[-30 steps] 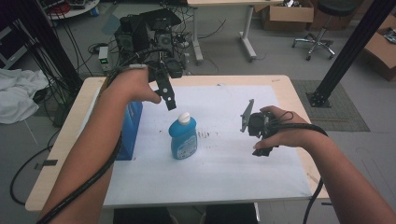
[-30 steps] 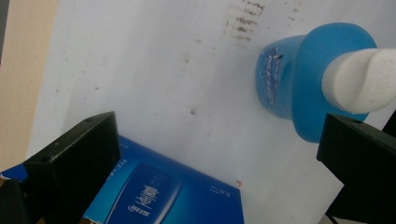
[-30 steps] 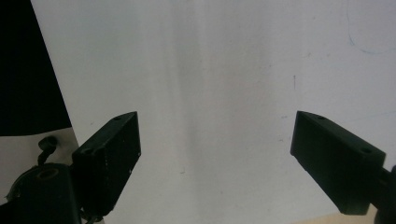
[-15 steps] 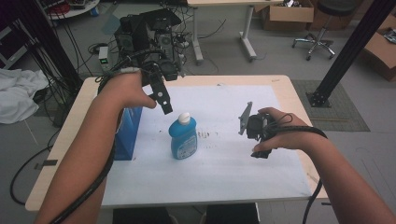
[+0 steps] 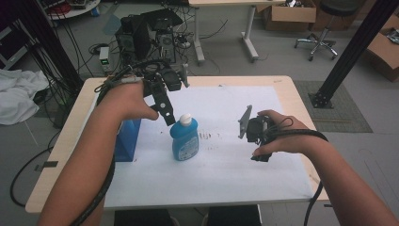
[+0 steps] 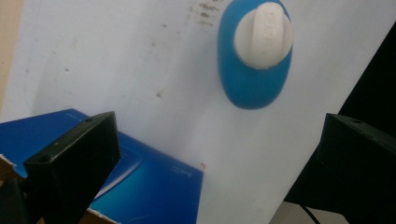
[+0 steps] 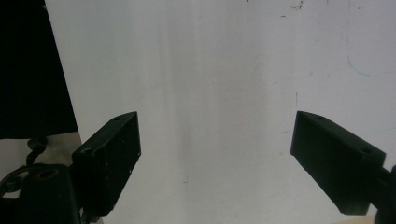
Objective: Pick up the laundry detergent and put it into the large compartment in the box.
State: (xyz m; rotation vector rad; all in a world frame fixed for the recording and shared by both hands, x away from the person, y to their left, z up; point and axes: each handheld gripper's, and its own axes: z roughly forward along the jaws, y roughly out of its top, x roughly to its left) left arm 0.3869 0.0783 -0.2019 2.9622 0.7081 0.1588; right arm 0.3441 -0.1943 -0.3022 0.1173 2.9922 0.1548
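Left gripper view: blue bottle [image 6: 255, 56] stands ahead of wide-open, empty left tongs [image 6: 219, 154]; right tongs [image 7: 215, 154] likewise gape empty.

The person's left forearm is reaching forward from the bottom edge, its hand holding the left gripper [image 5: 165, 110] raised and pointing downward (jaws spread wide, gripping nothing). The right gripper [image 5: 254, 136] is hanging low, jaws likewise parted and empty.

I am looking at my left gripper [image 6: 212, 154] and right gripper [image 7: 215, 149], both showing black blocky jaws with little screw holes. Black cables are trailing along my bare, sleeveless arms.
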